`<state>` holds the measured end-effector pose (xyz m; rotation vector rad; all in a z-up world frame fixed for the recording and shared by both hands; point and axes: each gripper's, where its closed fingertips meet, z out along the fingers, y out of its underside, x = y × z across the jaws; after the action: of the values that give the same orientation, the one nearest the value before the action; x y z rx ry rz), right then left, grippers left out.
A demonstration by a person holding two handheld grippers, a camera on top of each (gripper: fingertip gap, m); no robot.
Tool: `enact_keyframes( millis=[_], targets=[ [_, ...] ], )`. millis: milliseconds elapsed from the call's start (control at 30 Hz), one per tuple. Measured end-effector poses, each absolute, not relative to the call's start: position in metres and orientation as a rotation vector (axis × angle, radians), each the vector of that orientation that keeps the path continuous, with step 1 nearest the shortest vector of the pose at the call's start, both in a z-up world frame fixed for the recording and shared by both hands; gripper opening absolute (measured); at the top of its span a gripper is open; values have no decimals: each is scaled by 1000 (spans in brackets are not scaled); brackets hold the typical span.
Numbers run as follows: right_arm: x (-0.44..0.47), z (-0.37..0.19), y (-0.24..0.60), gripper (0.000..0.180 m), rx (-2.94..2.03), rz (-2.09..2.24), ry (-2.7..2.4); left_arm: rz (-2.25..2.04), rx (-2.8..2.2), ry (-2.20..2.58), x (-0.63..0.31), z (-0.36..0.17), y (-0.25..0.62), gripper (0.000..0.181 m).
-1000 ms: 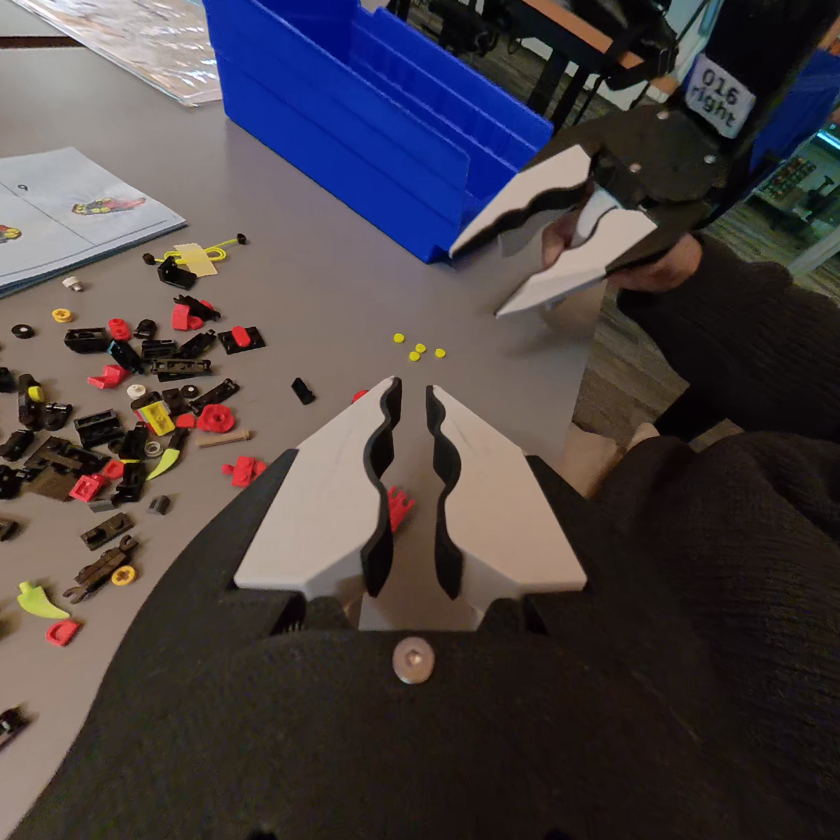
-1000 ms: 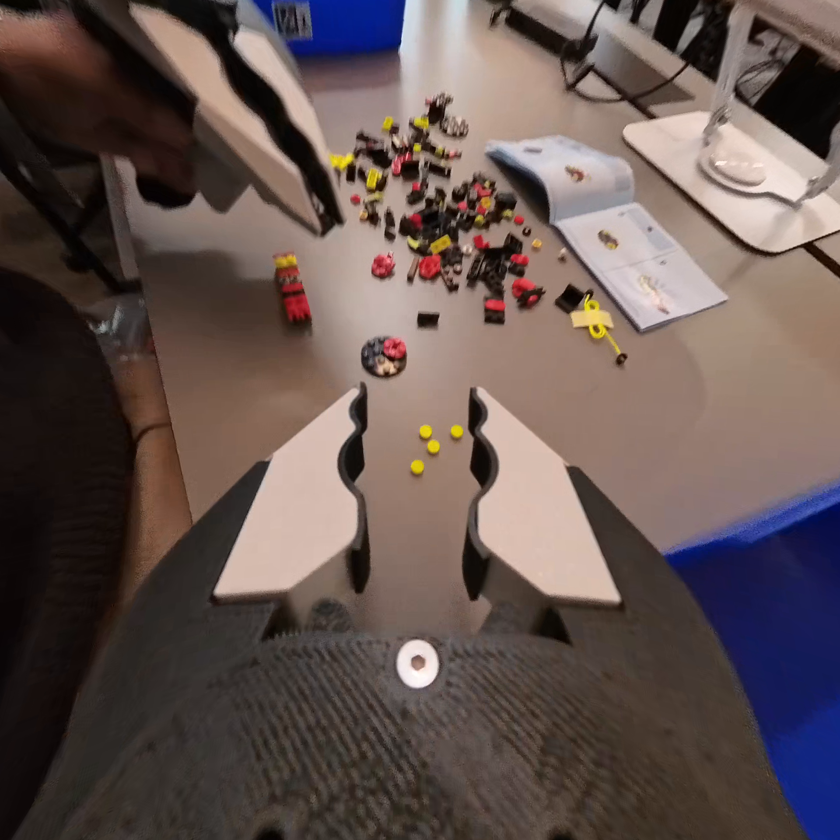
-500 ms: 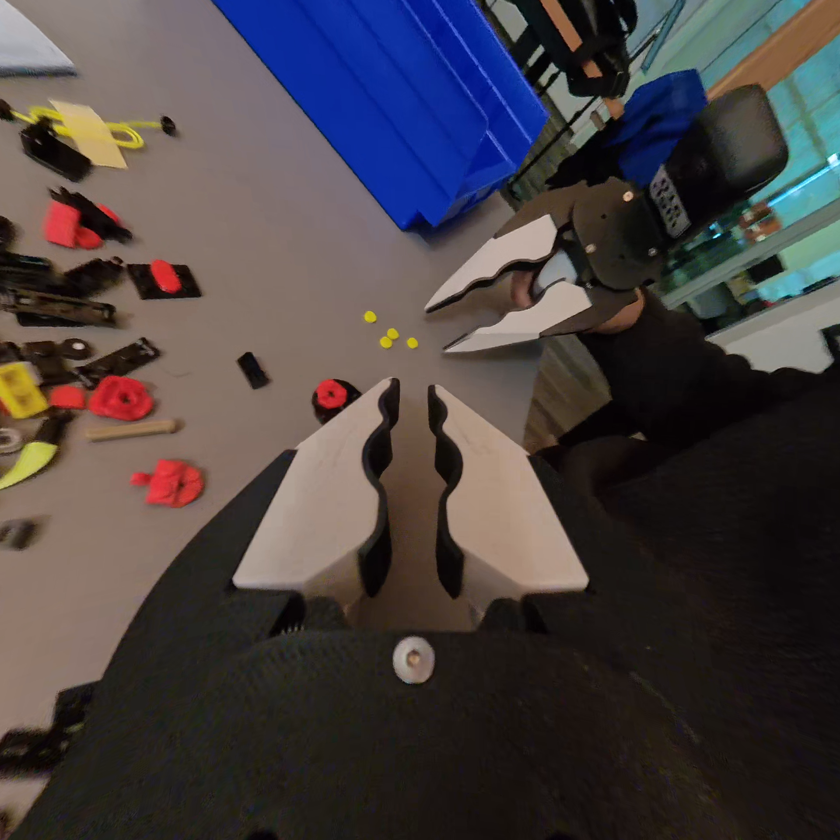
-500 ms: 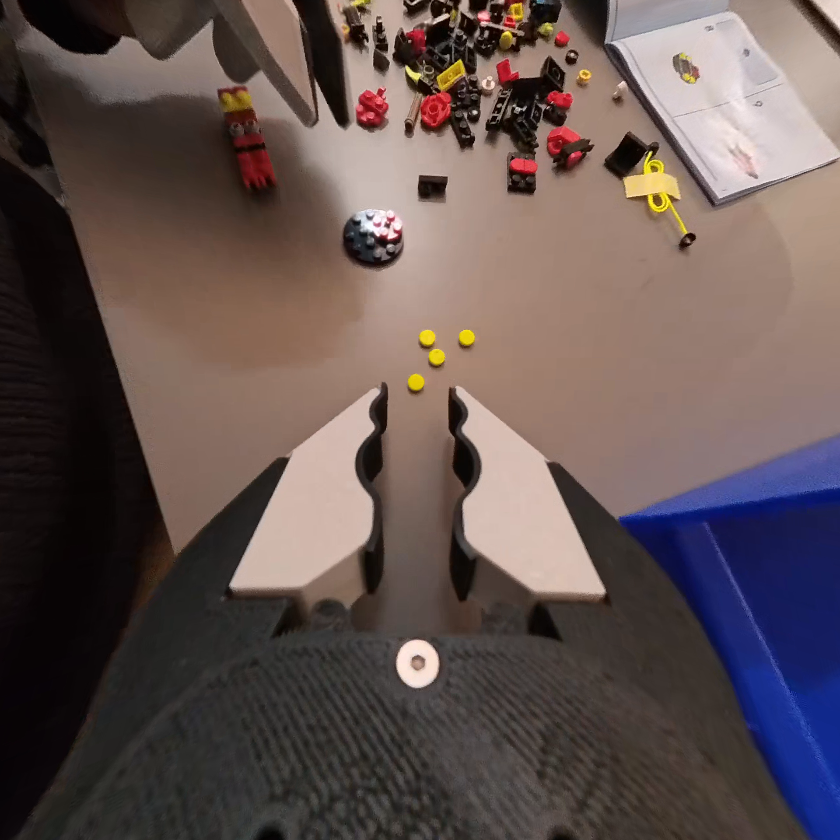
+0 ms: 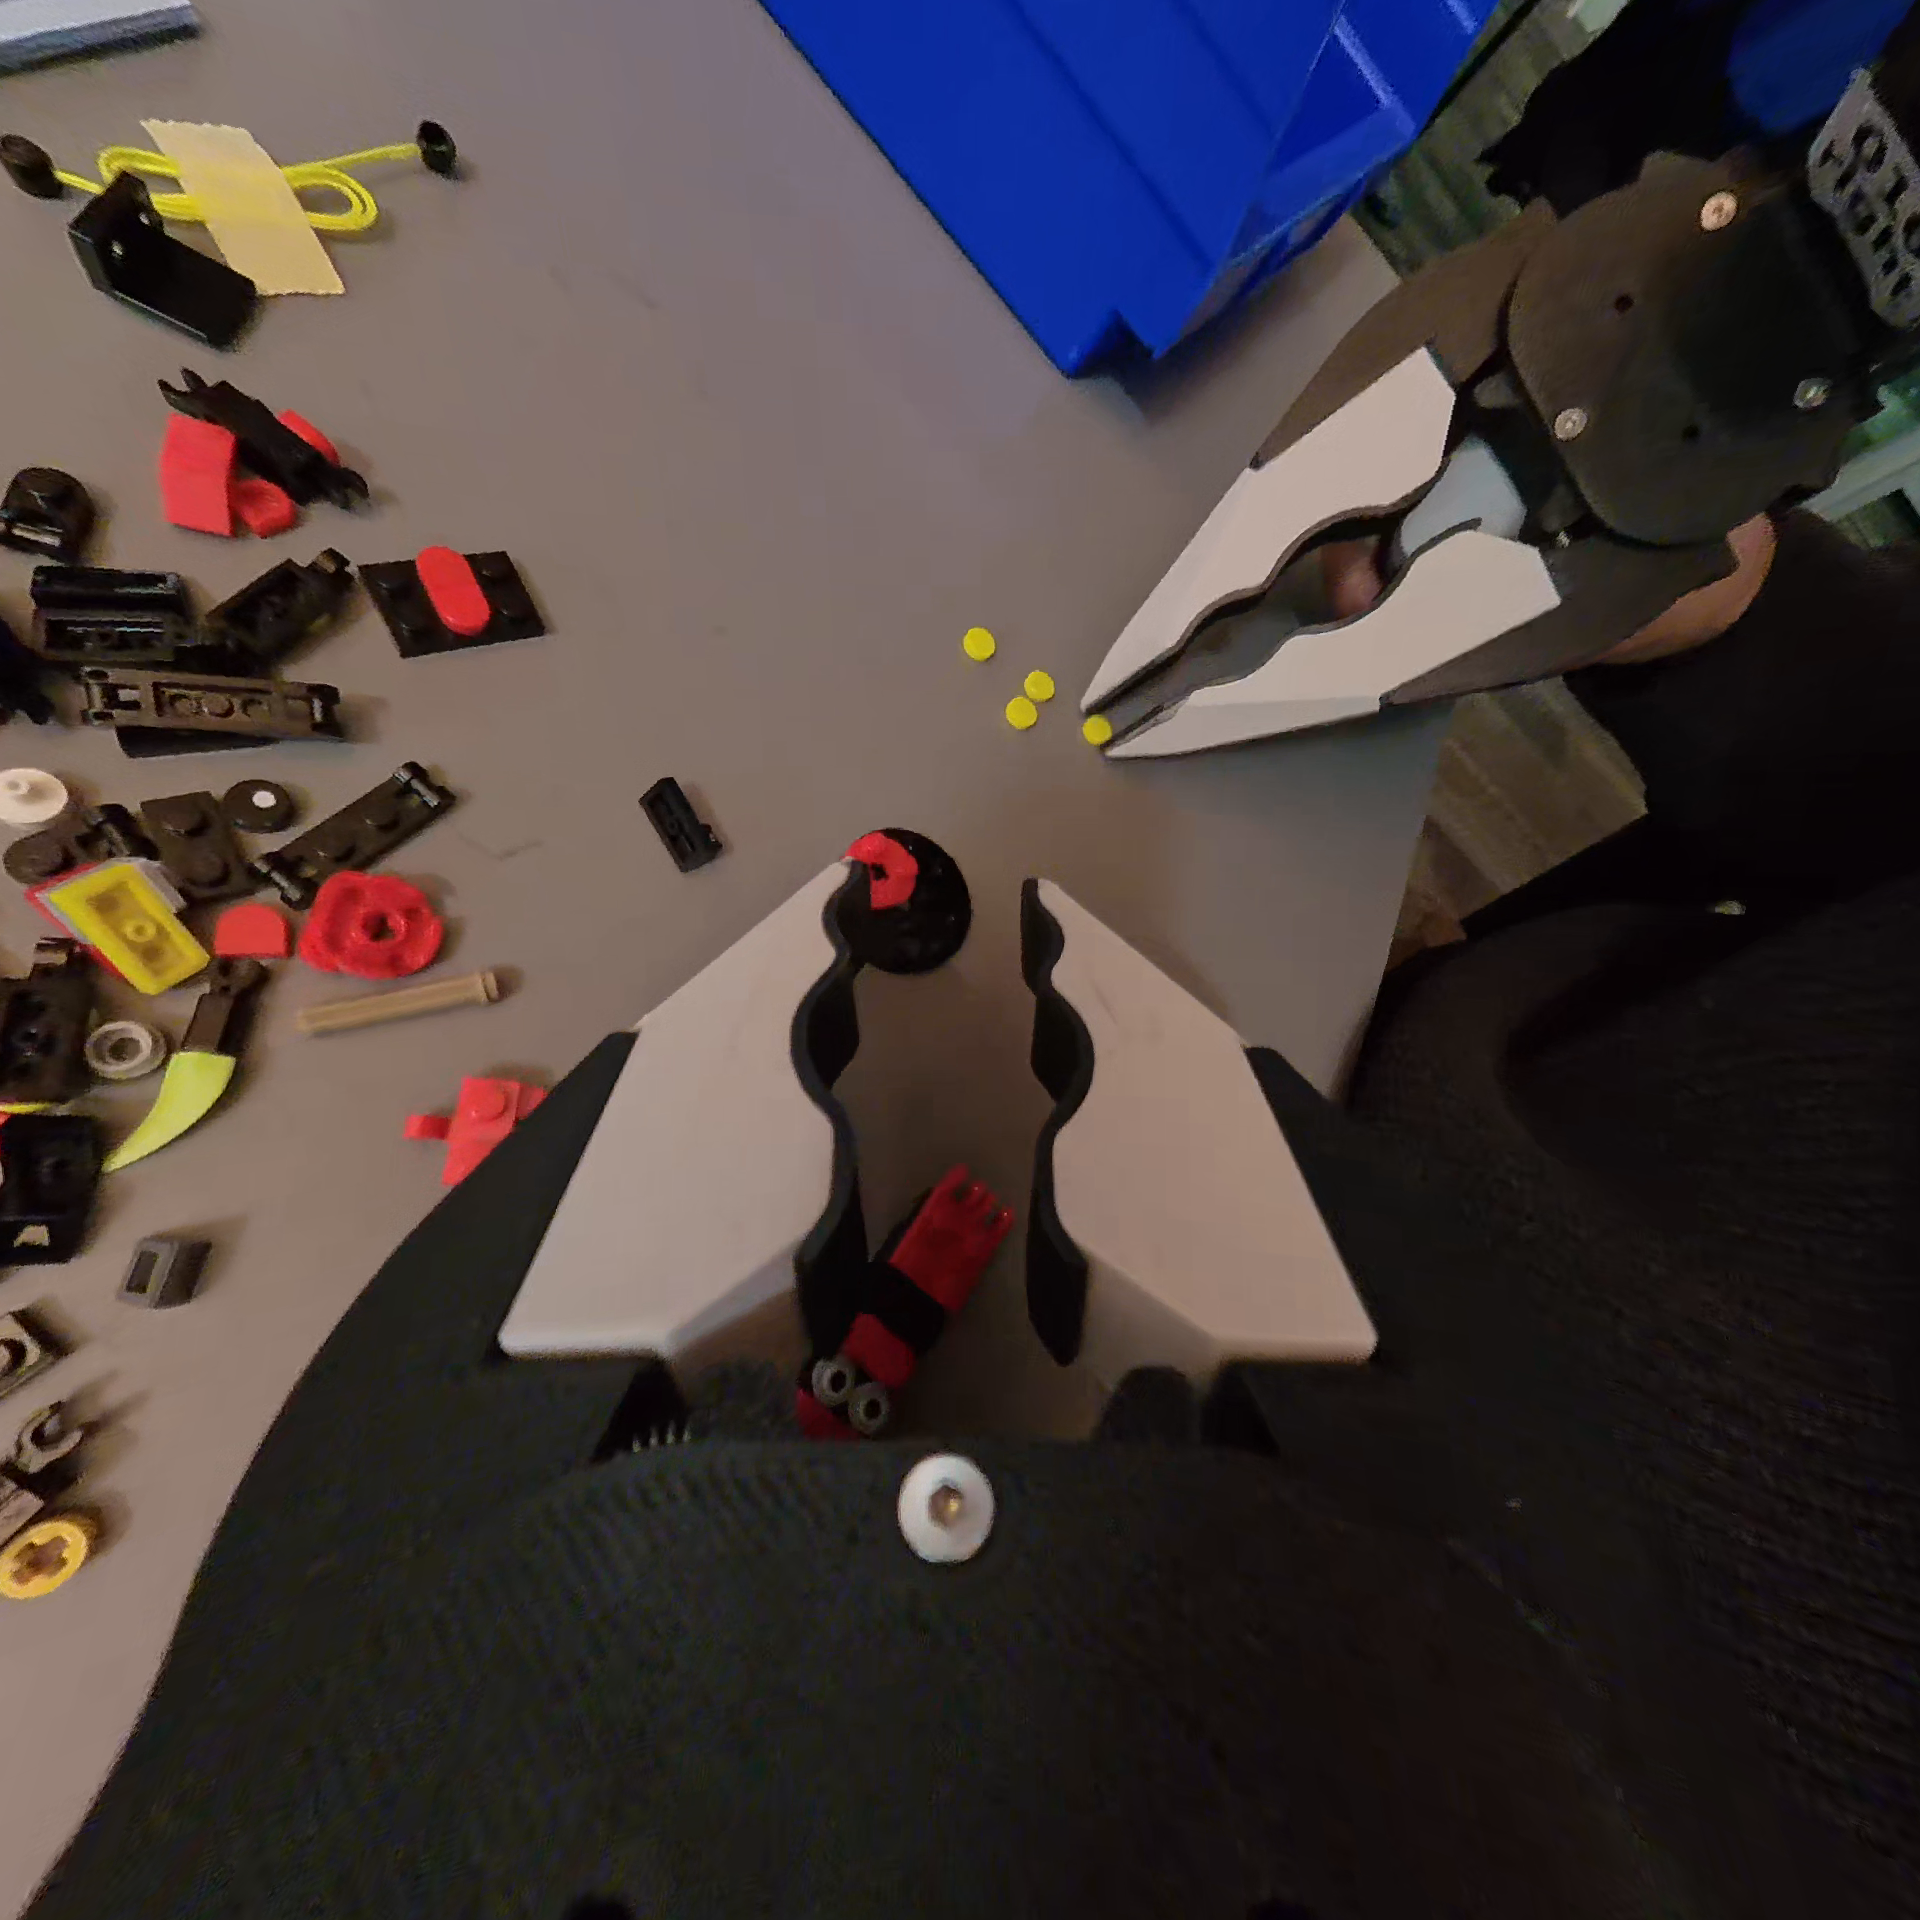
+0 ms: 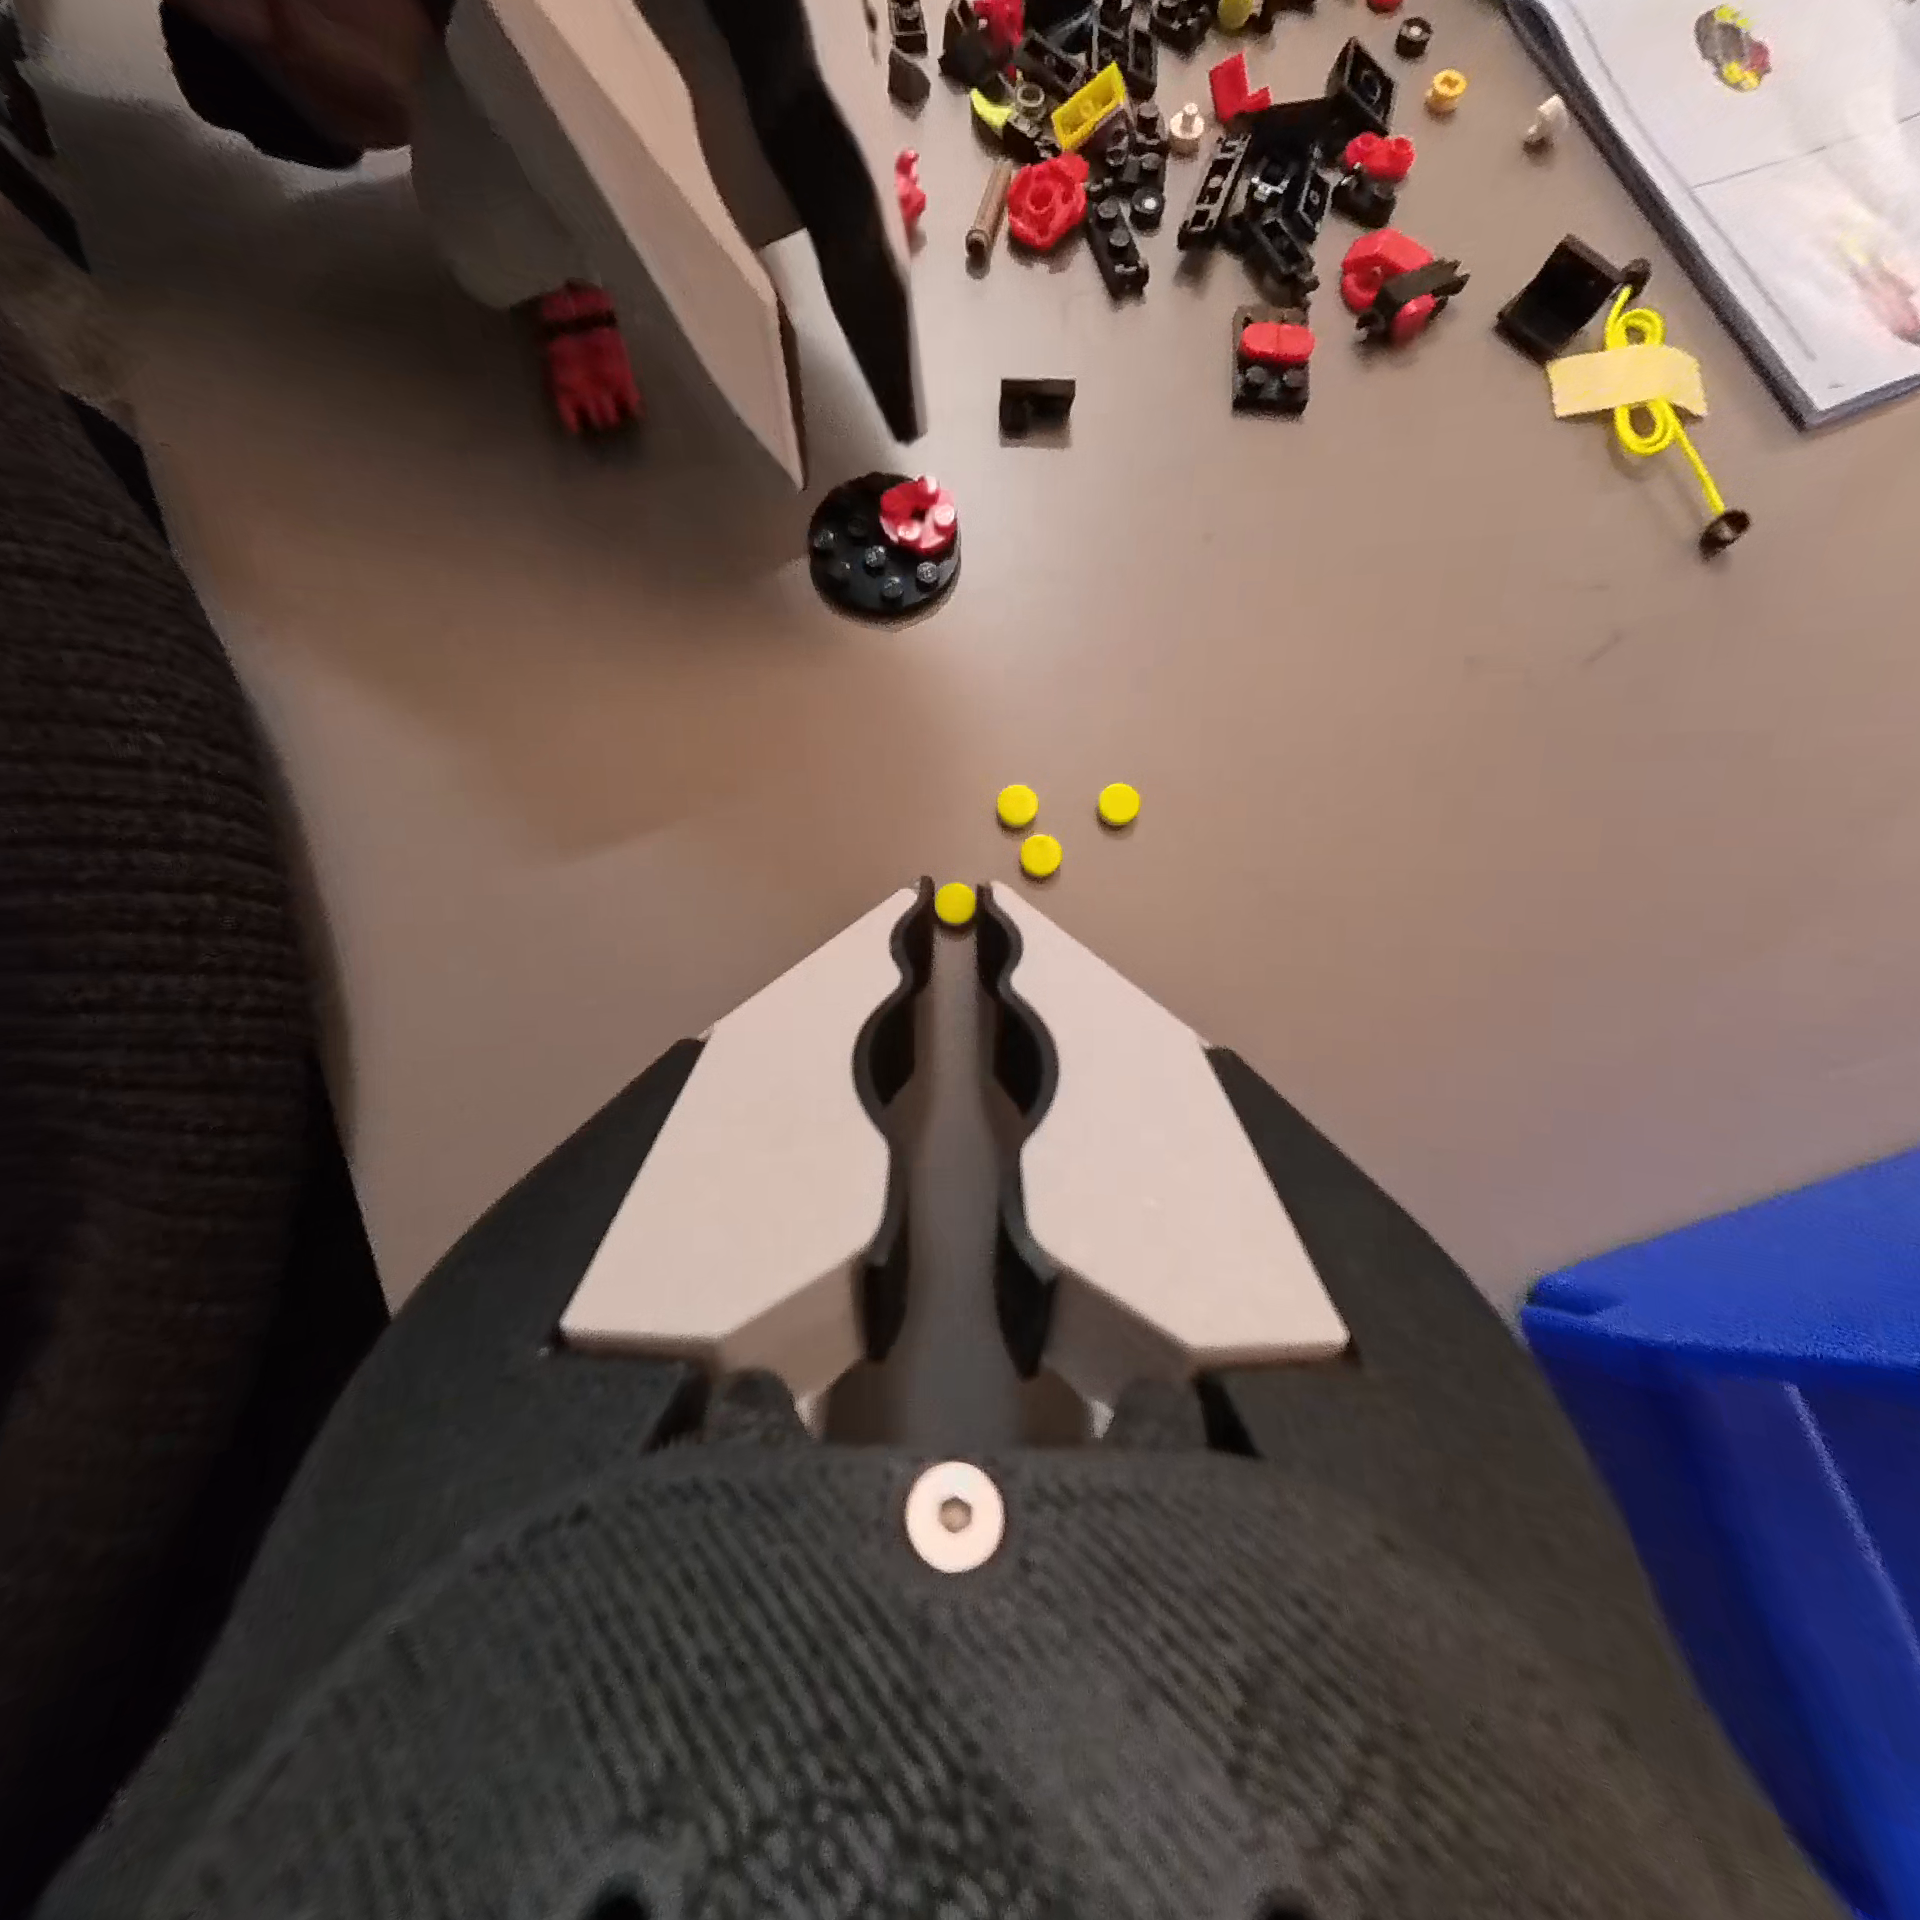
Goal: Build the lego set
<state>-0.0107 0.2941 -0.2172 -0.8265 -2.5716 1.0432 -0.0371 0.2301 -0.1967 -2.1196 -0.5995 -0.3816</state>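
Yellow round stud: flat on the table, nearest of four, lodged between the right gripper tips. Jaws nearly closed around it, grasp not yet certain. Left gripper: released, empty, farther off, beside the black round plate. Loose parts pile lies far.

grey table was seen under everything | blue bin was set at far right | dark knitted sleeve was seen at near left
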Motion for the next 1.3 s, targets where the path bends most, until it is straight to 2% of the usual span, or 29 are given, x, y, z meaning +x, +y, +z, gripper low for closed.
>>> enact_keyframes(
  millis=[300,633,1200,1300],
  targets=[
    [-18,-187,266,6,-801,1262,-2482,-399,-2202,-514,-23,-209,232,22],
    [-16,-207,254,6,-794,1212,-2577,-460,-2221,-429,-7,-212,238,13],
    [-12,-212,248,7,-790,1225,-2613,-481,-2216,-433,-6,-212,239,11],
    [-12,-211,247,12,-778,1228,-2614,-484,-2215,-435,-6,-212,239,11]
  ],
)
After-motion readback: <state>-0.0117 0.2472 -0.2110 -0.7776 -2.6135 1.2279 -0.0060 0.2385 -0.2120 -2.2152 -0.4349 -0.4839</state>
